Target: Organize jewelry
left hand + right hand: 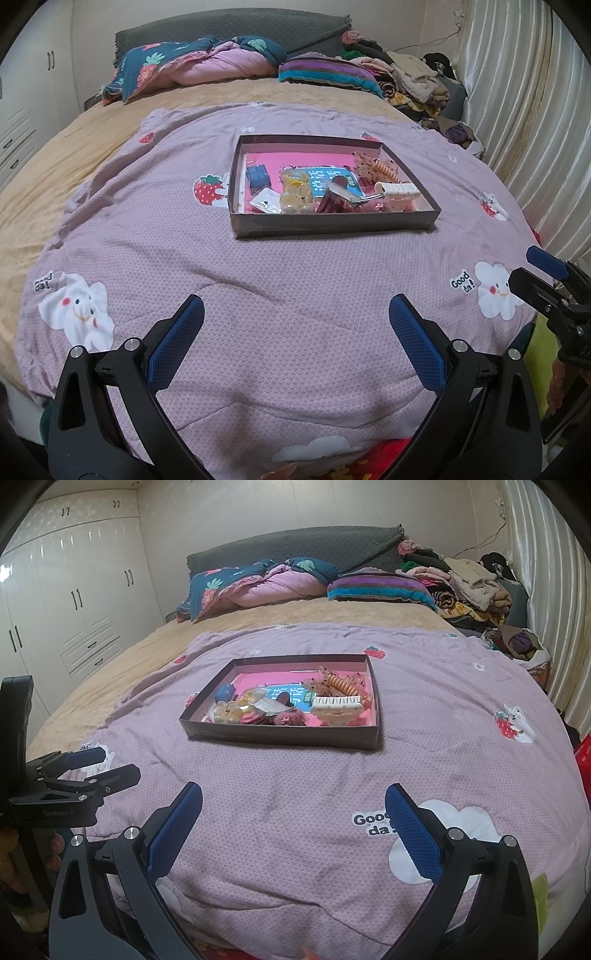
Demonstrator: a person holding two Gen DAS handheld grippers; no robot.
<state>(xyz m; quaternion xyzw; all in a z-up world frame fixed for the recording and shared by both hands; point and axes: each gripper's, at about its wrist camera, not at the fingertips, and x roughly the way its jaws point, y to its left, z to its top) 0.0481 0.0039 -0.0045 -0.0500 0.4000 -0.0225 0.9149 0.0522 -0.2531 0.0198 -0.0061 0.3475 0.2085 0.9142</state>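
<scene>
Your left gripper (296, 314) and right gripper (293, 803): fingers spread, empty. Shallow dark cardboard tray (332, 225) on soft lilac quilt (258, 280); pressing its rim could tip it, spilling cream plastic claw clip (336, 704).

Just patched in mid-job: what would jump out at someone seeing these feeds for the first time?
The shallow dark box sits in the middle of the purple quilt, its pink bottom crowded with hair clips and trinkets, a cream claw clip at its right end. In the foreground the left gripper and right gripper hang wide open above the quilt, holding nothing. Behind, a heap of clothes fills the bed's far right corner.
</scene>
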